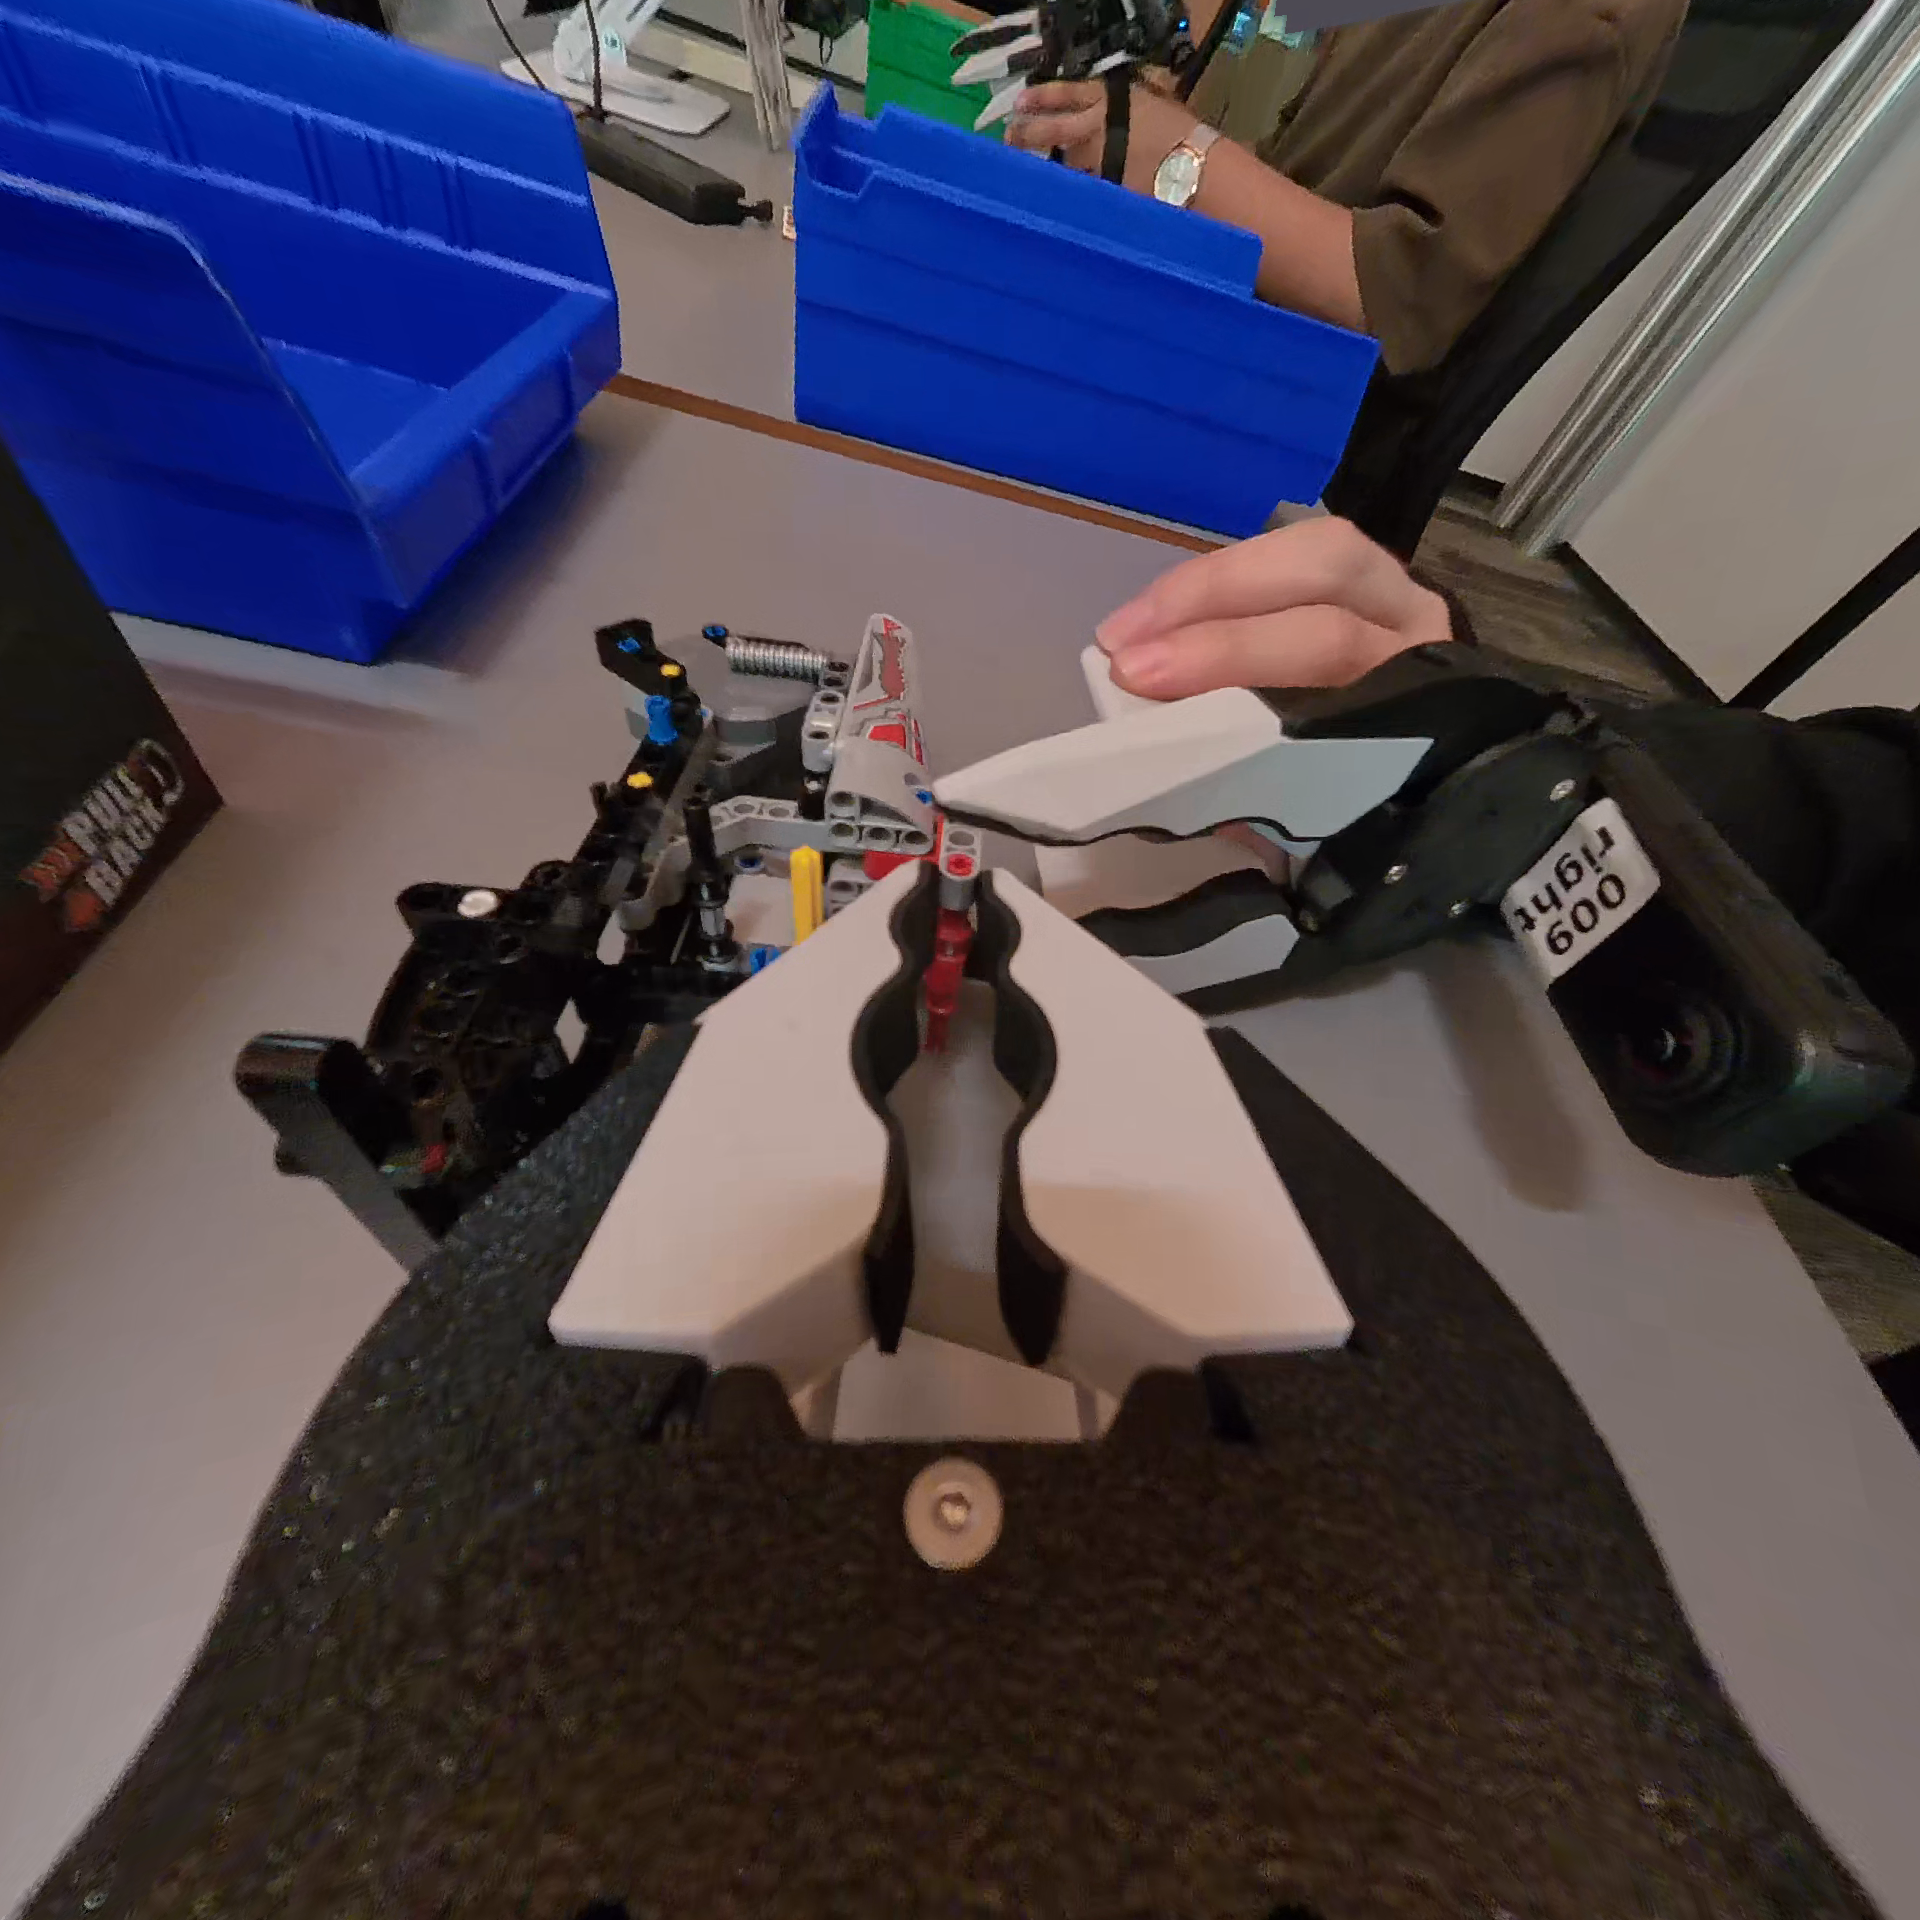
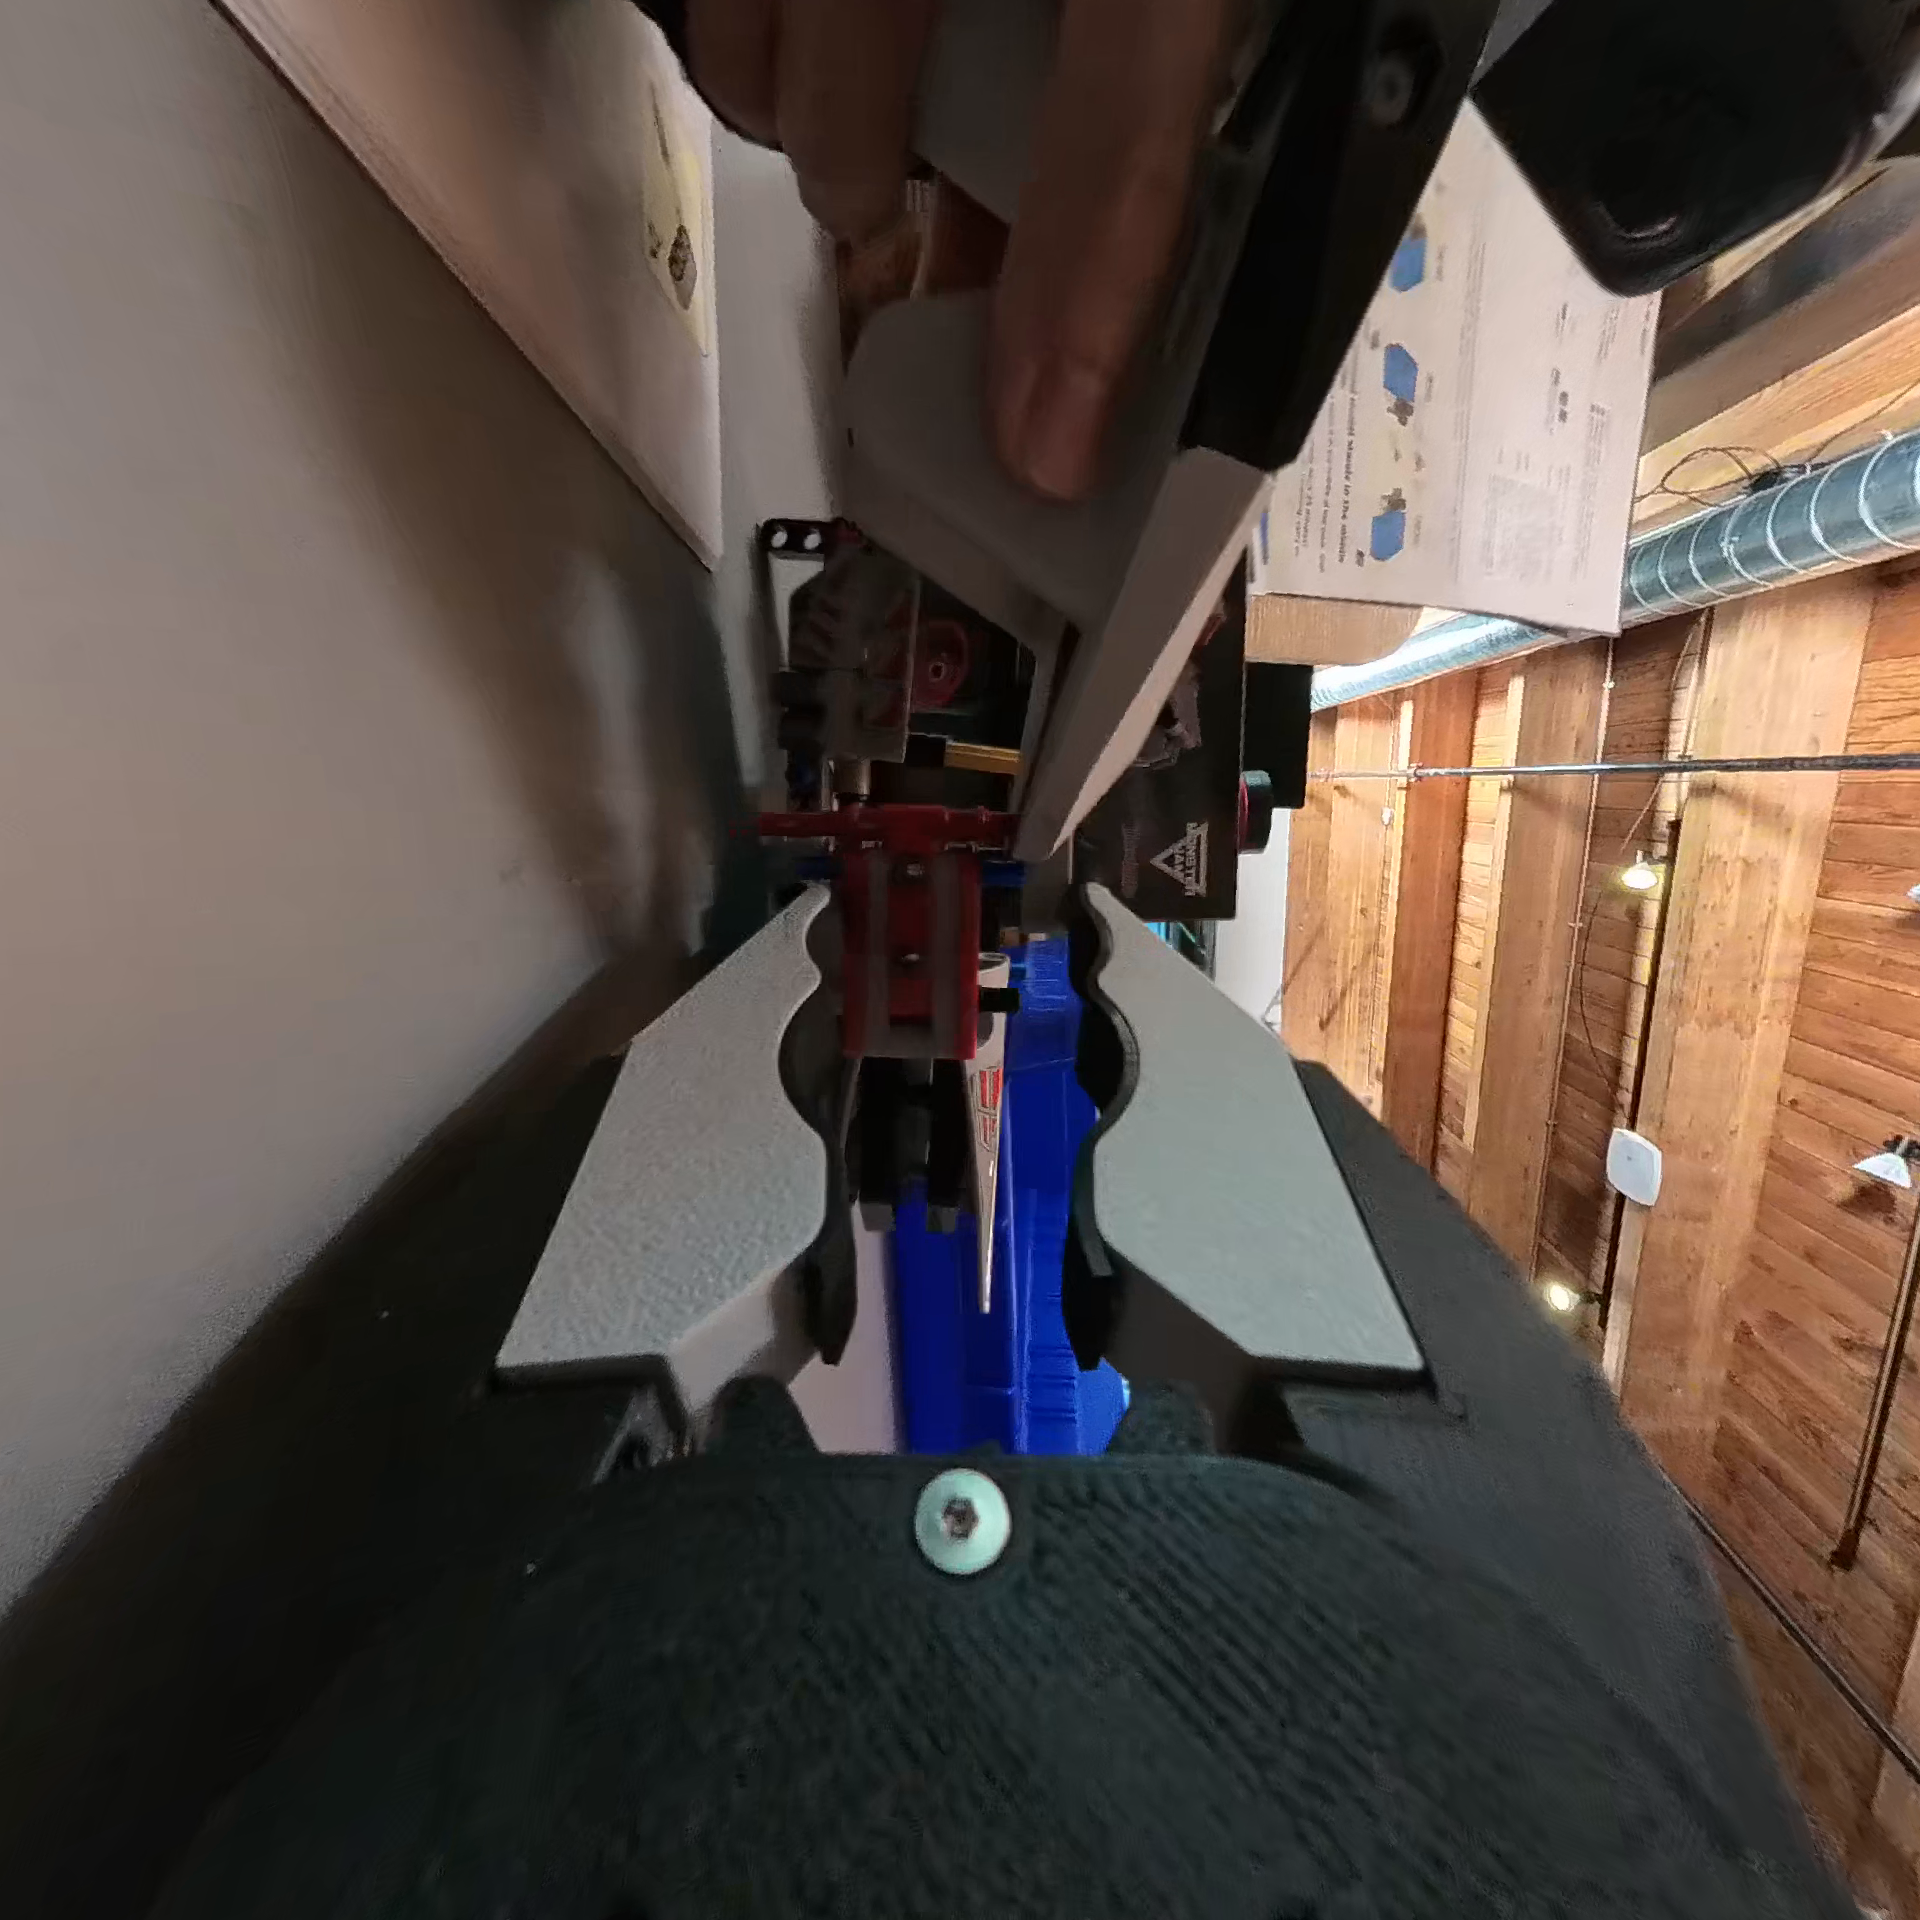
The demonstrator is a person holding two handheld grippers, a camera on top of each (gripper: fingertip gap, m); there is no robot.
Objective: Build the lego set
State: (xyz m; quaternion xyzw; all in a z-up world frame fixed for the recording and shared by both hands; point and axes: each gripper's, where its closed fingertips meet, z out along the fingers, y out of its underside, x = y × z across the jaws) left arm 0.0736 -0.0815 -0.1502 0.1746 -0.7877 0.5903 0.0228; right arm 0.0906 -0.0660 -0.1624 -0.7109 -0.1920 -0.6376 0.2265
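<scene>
Our left gripper (image 1: 948, 914) pinches the red axle (image 1: 948, 961) at the model (image 1: 665, 852) on the table (image 1: 187, 1299); our right gripper (image 2: 951, 935) (turned sideways) brackets its red block (image 2: 909, 961), fingers spread.

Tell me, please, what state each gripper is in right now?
Left gripper: shut on red axle.
Right gripper: open around the model.

- Left claw (image 1: 951, 914): fingers nearly closed, tips pinching a thin red part; pointing forward.
- Right claw (image 2: 951, 935): fingers parted, rolled sideways; a bare hand (image 1: 1268, 613) rests on its upper finger.
</scene>
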